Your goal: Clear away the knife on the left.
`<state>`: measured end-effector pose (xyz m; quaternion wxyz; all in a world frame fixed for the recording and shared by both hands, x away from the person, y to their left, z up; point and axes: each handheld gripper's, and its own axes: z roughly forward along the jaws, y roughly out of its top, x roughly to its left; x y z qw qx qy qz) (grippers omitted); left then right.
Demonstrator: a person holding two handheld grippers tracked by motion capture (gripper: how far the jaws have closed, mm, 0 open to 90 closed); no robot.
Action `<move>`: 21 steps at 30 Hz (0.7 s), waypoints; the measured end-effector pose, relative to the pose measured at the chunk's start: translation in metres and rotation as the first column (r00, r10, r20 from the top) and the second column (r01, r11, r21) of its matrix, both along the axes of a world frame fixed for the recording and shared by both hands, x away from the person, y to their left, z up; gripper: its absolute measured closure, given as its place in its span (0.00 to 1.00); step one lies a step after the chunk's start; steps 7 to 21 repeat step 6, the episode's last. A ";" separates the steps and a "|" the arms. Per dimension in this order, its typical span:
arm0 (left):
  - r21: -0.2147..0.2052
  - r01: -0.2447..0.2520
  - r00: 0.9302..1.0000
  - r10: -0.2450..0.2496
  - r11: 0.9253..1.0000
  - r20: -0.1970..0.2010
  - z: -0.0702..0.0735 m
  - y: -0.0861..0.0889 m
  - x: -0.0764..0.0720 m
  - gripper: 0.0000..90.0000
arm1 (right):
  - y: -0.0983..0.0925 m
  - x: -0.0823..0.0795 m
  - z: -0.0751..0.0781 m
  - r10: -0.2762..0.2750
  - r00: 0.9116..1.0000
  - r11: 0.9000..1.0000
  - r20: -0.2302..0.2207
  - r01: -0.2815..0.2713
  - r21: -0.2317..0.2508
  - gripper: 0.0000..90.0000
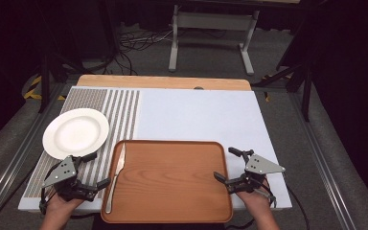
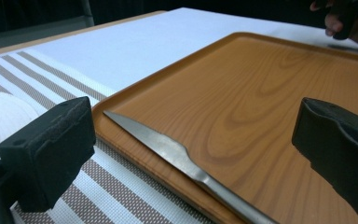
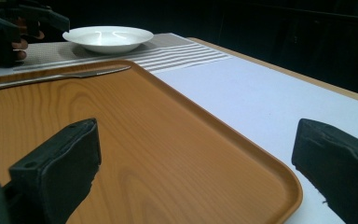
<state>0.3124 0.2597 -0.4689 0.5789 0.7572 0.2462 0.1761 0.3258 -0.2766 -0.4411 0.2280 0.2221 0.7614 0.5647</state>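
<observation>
Wooden tray point(image 1: 172, 179) at the near middle of the table point(image 1: 201, 112), taken here as the landmark. Knife point(image 1: 116, 175) lying along the tray's left rim, blade toward the far side, handle toward the near edge; in the left gripper view the blade point(image 2: 144, 135) rests on the rim and the handle runs down toward the bottom of the frame. White plate point(image 1: 75, 132) left of the tray and a little beyond its far left corner, upright on the striped mat point(image 1: 120, 108), apart from the tray. Same plate point(image 3: 107, 38) seen past the tray's far corner in the right gripper view, with the knife point(image 3: 56, 77) on the rim before it.

Left gripper point(image 1: 95, 168) just left of the tray's near left corner, held in a hand point(image 1: 62, 203), jaws spread wide, nothing between them; one jaw near the plate's edge, the other beside the knife handle. Right gripper point(image 1: 230, 164) at the tray's right rim, held in the other hand point(image 1: 251, 199), jaws likewise spread and empty, straddling the rim with one jaw over the tray and one over the white cloth point(image 3: 261, 102).
</observation>
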 end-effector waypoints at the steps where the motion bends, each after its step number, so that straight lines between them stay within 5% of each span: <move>1: -0.001 0.003 1.000 -0.003 1.000 0.003 0.001 0.001 0.000 0.00 | 0.000 0.000 0.000 -0.001 1.000 1.000 0.000 0.001 -0.002 0.02; 6: -0.071 0.007 1.000 -0.009 0.997 -0.027 0.002 0.003 0.000 0.00 | -0.001 0.000 -0.001 -0.010 1.000 1.000 -0.003 0.010 0.006 0.02; 21: -0.071 0.007 1.000 -0.009 0.997 -0.027 0.002 0.003 0.000 0.00 | -0.001 0.000 -0.001 -0.010 1.000 1.000 -0.003 0.010 0.006 0.02</move>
